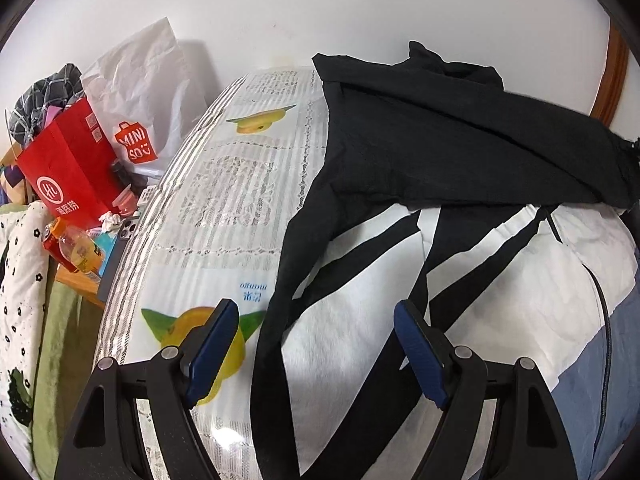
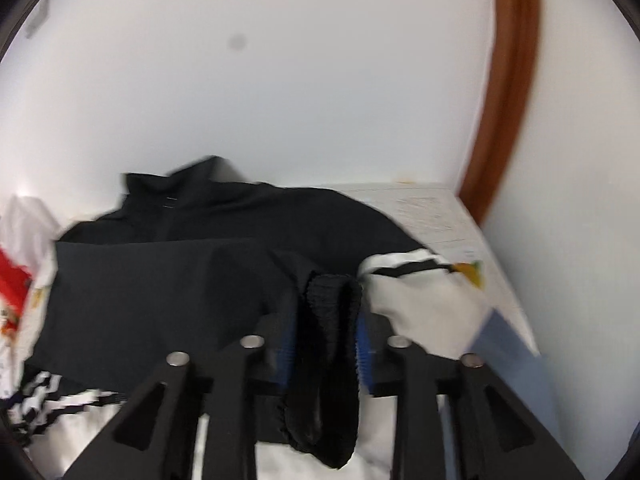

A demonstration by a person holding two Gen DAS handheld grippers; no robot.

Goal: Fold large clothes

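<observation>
With the jacket (image 1: 400, 200) spread over the printed tablecloth (image 1: 240, 184), the right gripper (image 2: 326, 344) pinched its ribbed black cuff (image 2: 328, 320) and the left gripper (image 1: 316, 344) hovered wide and empty — best to carry that sleeve low and flat across the body.

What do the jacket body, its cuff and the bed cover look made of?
Jacket: thin matte woven synthetic, probably nylon or polyester; it drapes in sharp creases with a papery white panel.
Cuff: black ribbed knit, likely elastic; the ridged edge shows between the right gripper's fingers.
Bed cover: glossy clear plastic film over a printed mattress, judging by the glare streaks.
</observation>
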